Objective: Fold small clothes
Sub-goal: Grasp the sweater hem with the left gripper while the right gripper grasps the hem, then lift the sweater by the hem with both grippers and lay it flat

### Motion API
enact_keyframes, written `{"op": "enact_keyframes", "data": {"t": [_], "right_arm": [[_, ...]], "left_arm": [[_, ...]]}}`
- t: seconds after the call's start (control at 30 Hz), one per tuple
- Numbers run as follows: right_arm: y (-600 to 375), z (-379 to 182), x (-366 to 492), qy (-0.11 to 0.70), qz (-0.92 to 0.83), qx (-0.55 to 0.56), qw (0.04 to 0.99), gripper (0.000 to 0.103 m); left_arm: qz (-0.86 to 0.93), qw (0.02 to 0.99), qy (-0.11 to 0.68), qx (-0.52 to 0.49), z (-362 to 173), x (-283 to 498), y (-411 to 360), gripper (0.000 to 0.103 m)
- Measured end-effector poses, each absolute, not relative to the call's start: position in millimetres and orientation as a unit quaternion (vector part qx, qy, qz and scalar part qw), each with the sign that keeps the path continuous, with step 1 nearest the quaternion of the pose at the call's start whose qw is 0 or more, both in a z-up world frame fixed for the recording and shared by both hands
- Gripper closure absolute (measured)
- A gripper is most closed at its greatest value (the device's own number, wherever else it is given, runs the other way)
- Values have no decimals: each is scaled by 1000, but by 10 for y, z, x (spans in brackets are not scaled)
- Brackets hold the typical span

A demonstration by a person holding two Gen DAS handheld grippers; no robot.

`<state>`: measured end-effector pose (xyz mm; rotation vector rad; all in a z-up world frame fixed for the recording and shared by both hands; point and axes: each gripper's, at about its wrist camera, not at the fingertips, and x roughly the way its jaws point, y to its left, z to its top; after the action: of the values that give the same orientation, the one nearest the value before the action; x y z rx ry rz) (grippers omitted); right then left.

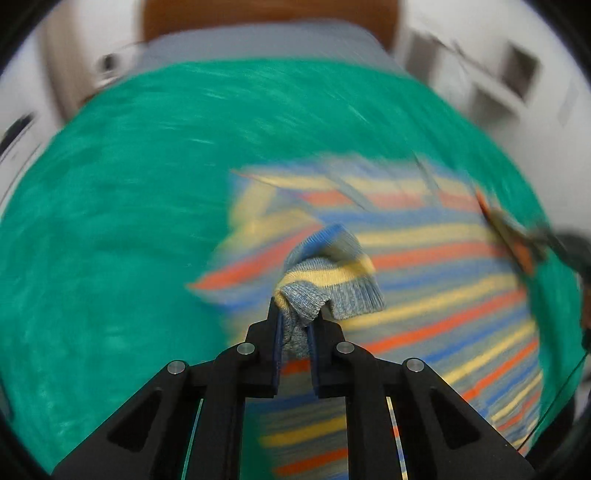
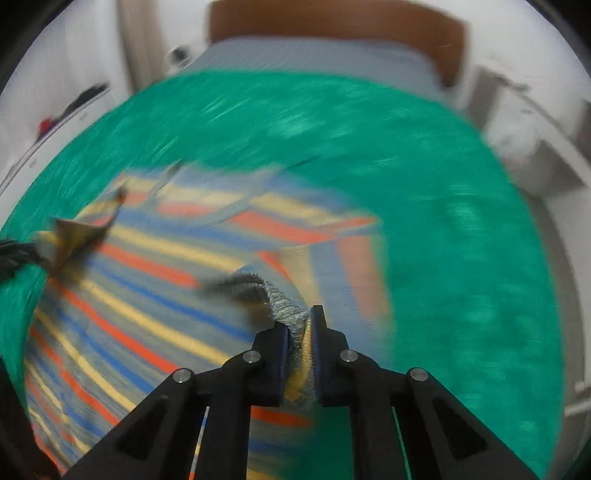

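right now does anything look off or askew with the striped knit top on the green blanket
Nothing damaged or spilled. The striped knit top lies rumpled on the green blanket, its near edge bunched between the left gripper and the right gripper, both shut on it. Motion blur hides finer detail.

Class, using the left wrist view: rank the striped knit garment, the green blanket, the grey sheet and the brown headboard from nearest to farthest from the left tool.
1. Striped knit garment: pinched in the left tool.
2. Green blanket: under and around the garment.
3. Grey sheet: beyond the blanket's far edge.
4. Brown headboard: at the very top, behind the sheet.
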<state>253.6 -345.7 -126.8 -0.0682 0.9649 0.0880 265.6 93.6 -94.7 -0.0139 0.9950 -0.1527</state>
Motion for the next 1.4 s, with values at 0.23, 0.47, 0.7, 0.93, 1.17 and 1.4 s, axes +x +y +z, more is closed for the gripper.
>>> {"op": "enact_keyframes", "data": {"t": [0.23,0.47,0.7,0.93,1.17,1.4], "right_arm": [[-5042,-1270,2256,467,-148,-3,872,94],[-5179,-1924,2270,523,-182,-4,833,95],[-5362,-1923,2003,518,-166,47,838,44],[-5011,-1451,875,506,-58,64,858,41],[-3997,-1650,-407,547,215,201,783,41],[-3450,-1835,-760,564,257,153,770,43]], "left_arm": [[146,859,476,-122,-1084,2679,2696,93],[188,832,503,-136,-1582,2740,2831,94],[197,841,496,-90,-1406,2467,2856,45],[-2,816,561,-139,-1399,1013,2232,43],[-117,748,638,-140,-1937,87,1233,45],[-149,747,633,-139,-2093,71,916,37]]}}
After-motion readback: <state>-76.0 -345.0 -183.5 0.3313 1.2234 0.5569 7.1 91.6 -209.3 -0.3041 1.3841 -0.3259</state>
